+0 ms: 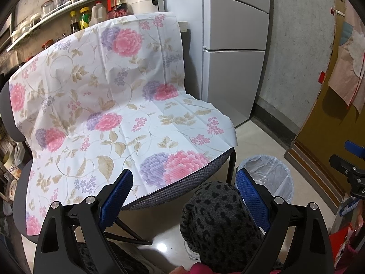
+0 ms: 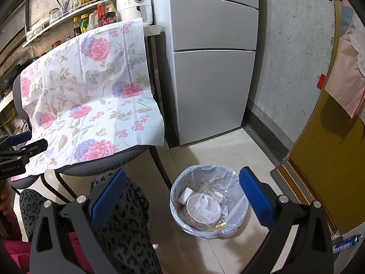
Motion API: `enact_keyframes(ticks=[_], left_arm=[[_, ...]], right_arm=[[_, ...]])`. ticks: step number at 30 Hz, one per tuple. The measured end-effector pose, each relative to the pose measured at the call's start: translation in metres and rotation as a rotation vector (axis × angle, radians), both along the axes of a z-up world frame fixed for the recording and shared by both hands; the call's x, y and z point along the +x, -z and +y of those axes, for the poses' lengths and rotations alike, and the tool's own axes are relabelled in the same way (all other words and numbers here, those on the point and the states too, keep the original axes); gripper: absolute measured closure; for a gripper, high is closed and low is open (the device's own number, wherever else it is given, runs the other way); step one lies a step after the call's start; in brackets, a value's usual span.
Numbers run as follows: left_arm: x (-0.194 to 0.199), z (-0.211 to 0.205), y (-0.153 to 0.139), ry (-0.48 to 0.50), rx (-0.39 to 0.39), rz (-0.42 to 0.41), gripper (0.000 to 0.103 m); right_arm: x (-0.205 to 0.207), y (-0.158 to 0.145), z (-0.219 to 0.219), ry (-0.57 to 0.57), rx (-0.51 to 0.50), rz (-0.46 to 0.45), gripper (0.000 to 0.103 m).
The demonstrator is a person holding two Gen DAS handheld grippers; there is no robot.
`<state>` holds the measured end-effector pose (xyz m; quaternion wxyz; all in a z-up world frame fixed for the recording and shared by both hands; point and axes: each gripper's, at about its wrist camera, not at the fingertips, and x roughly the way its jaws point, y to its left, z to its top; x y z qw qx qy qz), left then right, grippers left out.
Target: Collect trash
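The left gripper (image 1: pixel 183 196) hangs over the front edge of the grey mesh chair (image 1: pixel 173 191), its blue ribbed fingers (image 1: pixel 117 193) wide apart with nothing between them; the white plastic sheet printed with pink and purple flowers (image 1: pixel 109 105) covers seat and back, and no rubbish shows on it from either camera, so the collecting looks close to finished; a sound next step, I judge, is to sweep this gripper across the folds of the sheet and the floor under the seat before calling it done. Further right, the right gripper (image 2: pixel 182 196) hovers above the small round bin lined with a pale translucent bag (image 2: pixel 208 199), its fingers likewise spread and empty; the trash lies inside the bin: a clear round plastic lid bearing a printed label (image 2: pixel 203 205), a white block (image 2: pixel 189 193), clear wrappers and a yellow sachet (image 2: pixel 220 225). Anything dropped should be released low and over the middle, since the liner rim sags and the person's leopard-patterned knee (image 2: pixel 123 207) sits just beside it. Writing: the lid label is too small to read; a red label on a dark bottle on the shelf (image 2: pixel 109 20) carries characters I cannot make out.
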<state>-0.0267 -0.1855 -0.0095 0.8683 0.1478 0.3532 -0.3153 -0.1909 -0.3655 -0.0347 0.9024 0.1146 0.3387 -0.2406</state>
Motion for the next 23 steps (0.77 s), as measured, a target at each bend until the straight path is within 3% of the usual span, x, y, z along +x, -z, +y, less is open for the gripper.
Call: enact_keyframes(ticks=[13,23], left_arm=[[-0.008,-0.001,-0.004,-0.002,-0.025,-0.054,0.012],[0.033,0.028,0.016,-0.110,-0.015,0.038,0.012]], right_arm=[[0.004,0.001,-0.003,-0.002,0.008,0.000,0.006],[0.065,0.018,0.017,-0.118,0.081,0.032,0.006]])
